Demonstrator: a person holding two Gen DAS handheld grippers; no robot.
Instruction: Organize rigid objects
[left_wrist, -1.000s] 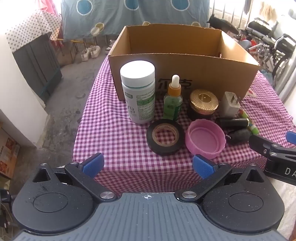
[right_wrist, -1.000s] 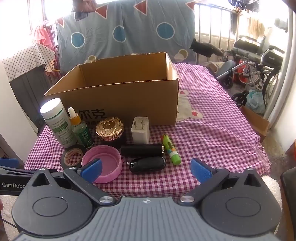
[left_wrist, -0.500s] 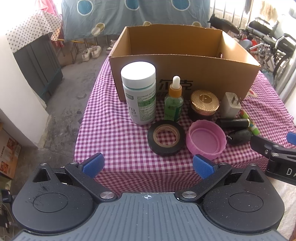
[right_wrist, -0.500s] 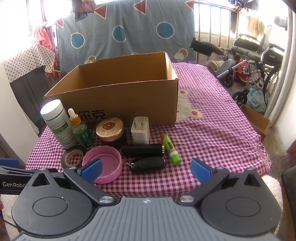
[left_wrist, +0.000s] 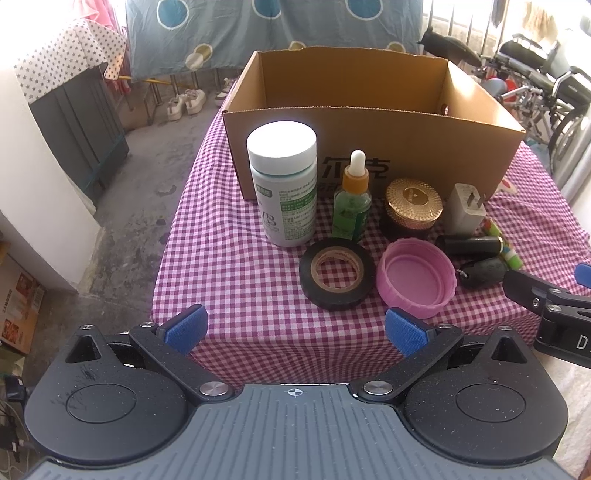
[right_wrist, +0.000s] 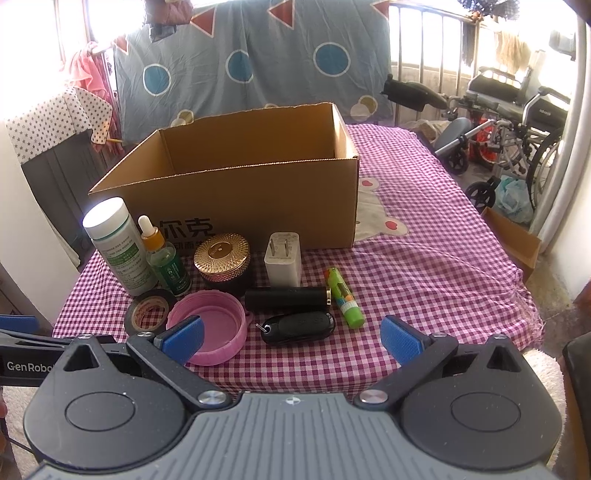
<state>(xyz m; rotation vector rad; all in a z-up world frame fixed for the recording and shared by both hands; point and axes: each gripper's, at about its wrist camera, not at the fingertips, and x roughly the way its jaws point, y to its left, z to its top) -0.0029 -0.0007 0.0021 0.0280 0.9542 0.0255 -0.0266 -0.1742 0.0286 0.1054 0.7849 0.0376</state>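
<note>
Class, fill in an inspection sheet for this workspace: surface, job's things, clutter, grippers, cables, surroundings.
Surface: table under a purple checked cloth.
Job's things: open cardboard box, floor hidden; in front of it stand a white bottle, dropper bottle, gold-lidded jar and charger plug; nearer lie a tape roll, pink lid, black tube, key fob and green stick.
Clutter: nothing seen.
Grippers: left gripper and right gripper both open, empty, short of the table edge.
Cables: wires at the lower left.
Surroundings: patterned sheet, wheelchair, shoes.
</note>
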